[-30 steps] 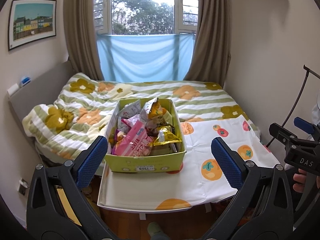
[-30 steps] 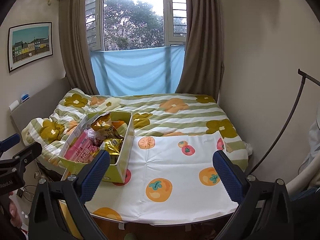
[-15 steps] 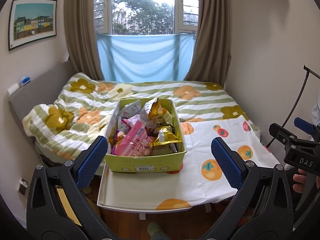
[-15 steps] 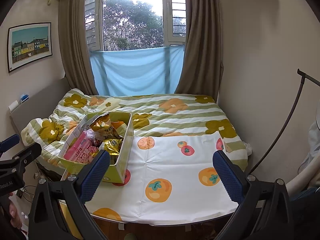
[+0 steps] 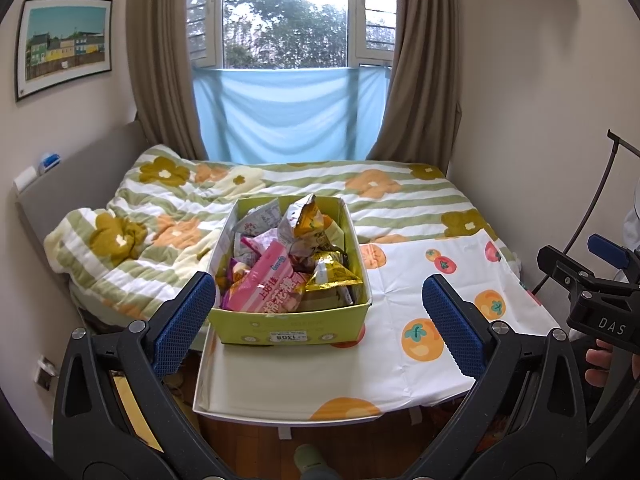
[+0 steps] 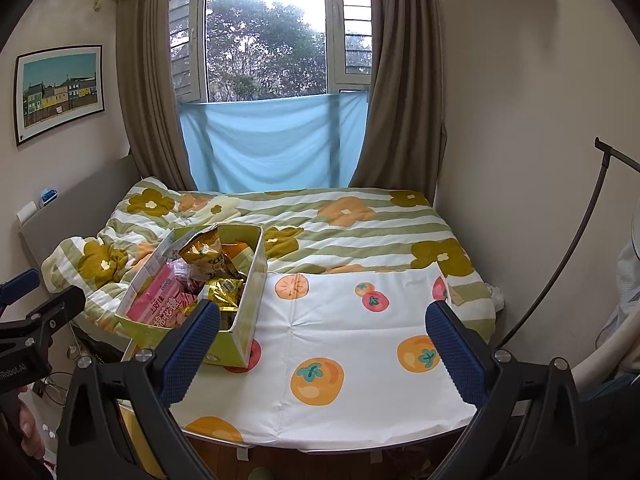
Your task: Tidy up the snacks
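Where the white cloth (image 5: 400, 360) with its orange and red fruit print covers the table, we see a yellow-green cardboard box (image 5: 288, 328) standing on the cloth's left part, its top open and packed with snacks; a pink packet (image 5: 266, 286) lies at the near left of the pile, a gold foil bag (image 5: 330, 274) sits beside it on the right, and a crumpled silver-and-yellow bag (image 5: 304, 222) rises above the rim towards the back; the rest of the cloth to the box's right lies bare. We hold our left gripper (image 5: 318, 312) short of the table with its blue-padded fingers spread wide on either side of the box and gripping nothing; our right gripper (image 6: 322, 346) hovers likewise over the bare cloth, its fingers released and empty, with the box just off its left finger. Behind the table a bed (image 5: 280, 188) carries a striped quilt with flowers; beyond it a blue cloth (image 5: 288, 116) hangs under the window (image 5: 288, 12) between brown curtains (image 5: 160, 60); a framed picture (image 5: 64, 46) hangs on the left wall.
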Demonstrator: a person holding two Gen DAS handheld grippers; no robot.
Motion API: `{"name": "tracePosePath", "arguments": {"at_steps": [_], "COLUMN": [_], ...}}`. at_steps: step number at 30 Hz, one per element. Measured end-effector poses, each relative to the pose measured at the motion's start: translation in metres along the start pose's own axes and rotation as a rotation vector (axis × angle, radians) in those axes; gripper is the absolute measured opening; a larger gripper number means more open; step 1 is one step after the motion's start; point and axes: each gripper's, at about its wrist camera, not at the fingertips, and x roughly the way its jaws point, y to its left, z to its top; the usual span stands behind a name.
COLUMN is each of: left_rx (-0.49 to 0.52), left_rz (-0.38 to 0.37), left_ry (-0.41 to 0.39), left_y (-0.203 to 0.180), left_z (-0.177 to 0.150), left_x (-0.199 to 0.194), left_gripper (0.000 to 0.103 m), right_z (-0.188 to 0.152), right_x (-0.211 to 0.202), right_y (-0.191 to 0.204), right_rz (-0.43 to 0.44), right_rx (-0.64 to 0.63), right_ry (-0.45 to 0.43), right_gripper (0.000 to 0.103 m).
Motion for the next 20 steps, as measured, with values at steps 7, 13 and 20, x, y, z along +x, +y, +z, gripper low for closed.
{"name": "tracePosePath", "arguments": {"at_steps": [7,13,20], "left_rx": [-0.002,-0.008,-0.033], "left_rz": [-0.004,0.007,0.015], "left_ry": [0.003,-0.002,0.004], "left_y": [-0.0012,-0.0008,0.0058], "left_z": [-0.0006,-0.0013,-0.002], "left_x": [0.0014,0.0014,0.0001], "left_gripper": [0.103,0.103,0.103], "right_z": [0.0003,0.0007,0.0021], "right_x": [0.0003,0.001,0.0033], "right_y": [-0.0006,-0.001,0.0019], "right_rz": [-0.003,0.0,0.009], "right_rx": [0.004,0.002,-0.002], "right_ry": [0.001,0.005,0.017], "right_gripper": [0.102,0.102,0.102]}}
